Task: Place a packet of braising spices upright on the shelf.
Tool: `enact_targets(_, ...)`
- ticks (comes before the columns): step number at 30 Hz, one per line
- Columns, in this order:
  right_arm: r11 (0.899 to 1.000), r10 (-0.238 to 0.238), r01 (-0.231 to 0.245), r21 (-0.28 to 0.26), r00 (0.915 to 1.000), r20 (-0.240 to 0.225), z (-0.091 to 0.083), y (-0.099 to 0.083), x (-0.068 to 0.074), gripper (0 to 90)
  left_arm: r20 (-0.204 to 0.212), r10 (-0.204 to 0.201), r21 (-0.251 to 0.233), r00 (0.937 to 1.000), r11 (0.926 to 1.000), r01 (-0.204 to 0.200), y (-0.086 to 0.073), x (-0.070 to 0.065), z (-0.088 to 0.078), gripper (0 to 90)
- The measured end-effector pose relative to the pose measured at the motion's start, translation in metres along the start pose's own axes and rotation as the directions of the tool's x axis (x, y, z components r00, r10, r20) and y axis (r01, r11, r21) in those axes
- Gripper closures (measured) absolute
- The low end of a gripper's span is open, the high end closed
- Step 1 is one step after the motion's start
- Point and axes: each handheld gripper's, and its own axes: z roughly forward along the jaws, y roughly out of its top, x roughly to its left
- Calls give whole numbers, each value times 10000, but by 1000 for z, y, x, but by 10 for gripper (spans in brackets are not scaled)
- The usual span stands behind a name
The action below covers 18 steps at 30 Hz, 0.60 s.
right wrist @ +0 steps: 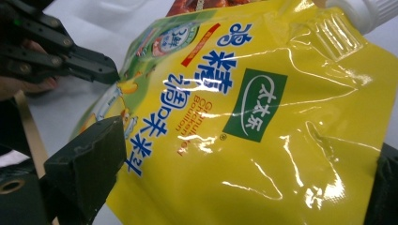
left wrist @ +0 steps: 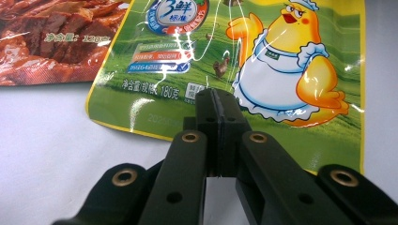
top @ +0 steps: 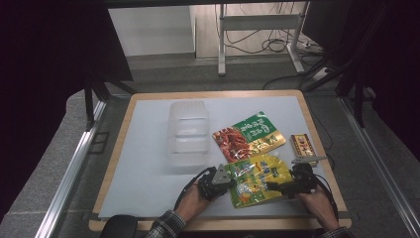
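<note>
A yellow and green pouch [top: 255,179] printed with a cartoon chicken lies near the table's front edge. In the left gripper view my left gripper [left wrist: 217,105] has its jaws shut together, tips over the pouch's [left wrist: 263,70] green bottom edge. I cannot tell if the tips touch it. In the high view the left gripper [top: 231,182] sits at the pouch's left side and the right gripper [top: 274,187] at its right. My right gripper [right wrist: 234,187] is open, its jaws standing wide on either side of the yellow pouch [right wrist: 263,117], whose white cap [right wrist: 363,10] points away.
A red and green snack pouch [top: 249,136] lies just behind the yellow one. A clear plastic box [top: 187,134] stands in the middle of the white mat [top: 143,163]. A small brown packet [top: 303,146] lies near the right edge.
</note>
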Motion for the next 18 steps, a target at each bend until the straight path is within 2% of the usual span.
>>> enact_targets(1, 9998, 193, -194, -36, 9997, -136, 0, 0, -1, 59, 29, -164, -111, 9999, 9998, 164, 0, 0, 1, 900)
enact_targets(2, 9998, 193, -194, -36, 9997, -136, 0, 0, -1, 59, 29, -164, -111, 9999, 9998, 164, 0, 0, 1, 900)
enact_targets(5, 9983, 517, -532, -224, 9968, -606, -3, 1, -2, 59, 89, -236, -130, 9997, 9996, 238, 0, 1, 1, 900)
enact_targets(7, 9959, 800, -846, -333, 9893, -1219, -4, 2, -2, 70, 73, -202, -127, 9998, 9997, 203, 0, 0, 1, 900)
enact_targets(8, 9955, 865, -907, -262, 9874, -1323, -3, 2, -1, 74, 79, -212, -133, 9997, 9997, 213, 0, 0, 1, 900)
enact_targets(10, 9992, 397, -390, 111, 9964, -744, 0, 2, 3, 126, 116, -273, -135, 9996, 9995, 275, 0, 1, 1, 900)
enact_targets(11, 9995, 77, -71, 309, 9998, -189, 1, 3, 7, 177, 128, -212, -77, 9997, 9997, 213, 0, 2, 0, 900)
enact_targets(12, 9993, -14, 8, 366, 9998, 174, 0, 3, 8, 260, 136, -227, -82, 9997, 9997, 228, 0, 2, 0, 900)
enact_targets(13, 9995, 8, -18, 325, 9996, 293, -2, 4, 8, 315, 155, -245, -78, 9996, 9997, 246, 0, 2, 0, 900)
enact_targets(15, 9991, 412, -412, 6, 9988, 276, -7, 4, 6, 462, 181, -286, -83, 9994, 9996, 288, 0, 3, 0, 900)
enact_targets(17, 9985, 544, -544, -14, 9981, 275, -9, 4, 5, 545, 142, -261, -113, 9996, 9996, 263, -1, 2, 0, 900)
enact_targets(18, 9985, 544, -544, -14, 9981, 275, -9, 4, 5, 545, 142, -261, -113, 9996, 9996, 263, -1, 2, 0, 900)
